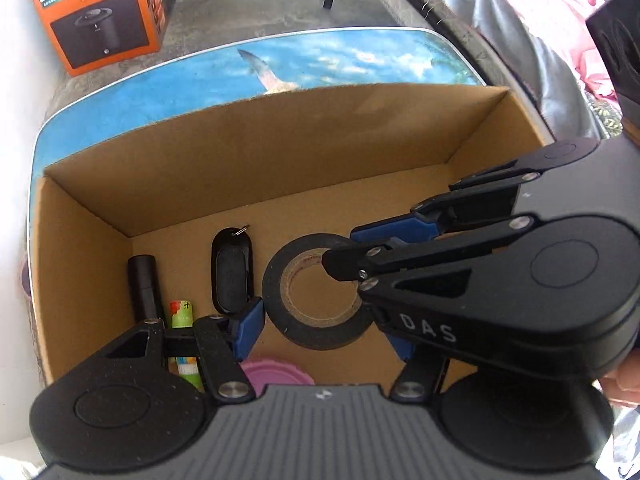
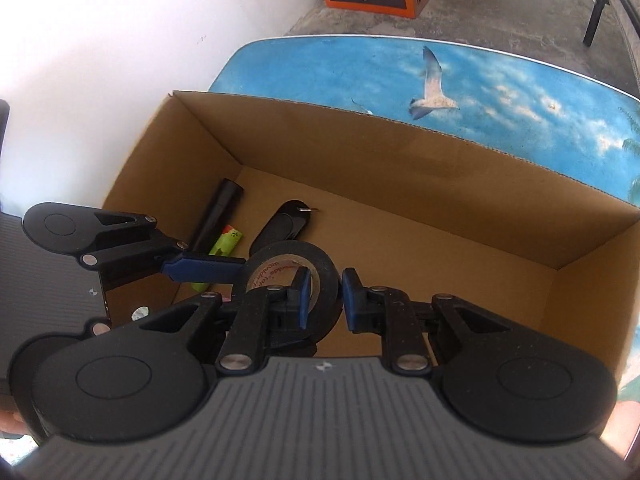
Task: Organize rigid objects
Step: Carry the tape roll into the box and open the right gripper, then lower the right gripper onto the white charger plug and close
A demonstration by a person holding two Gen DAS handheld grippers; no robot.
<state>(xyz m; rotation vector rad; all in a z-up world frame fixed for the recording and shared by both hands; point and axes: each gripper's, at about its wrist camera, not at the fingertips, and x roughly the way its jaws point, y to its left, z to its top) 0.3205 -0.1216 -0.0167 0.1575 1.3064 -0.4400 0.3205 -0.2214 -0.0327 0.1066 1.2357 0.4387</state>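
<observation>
A roll of black tape (image 1: 276, 280) hangs just above the floor of an open cardboard box (image 1: 240, 168). My left gripper (image 1: 325, 334) is shut across the roll's width, one blue pad on each side. My right gripper (image 1: 352, 250) comes in from the right and is shut on the roll's wall, with one finger through the hole. In the right wrist view the right gripper (image 2: 326, 300) pinches the tape (image 2: 280, 252), and a left finger (image 2: 204, 270) touches the roll's left side. The box (image 2: 400, 160) stands on a table (image 2: 360, 68) with a sky print.
On the box floor lie a black cylinder (image 1: 144, 288), a green patterned tube (image 1: 182, 312), a black key fob (image 1: 232, 268) and a pink round lid (image 1: 276, 376). The box's right half is bare cardboard. An orange carton (image 1: 100, 12) stands on the floor beyond the table (image 1: 320, 60). A person's sleeve (image 1: 520, 40) is at the right.
</observation>
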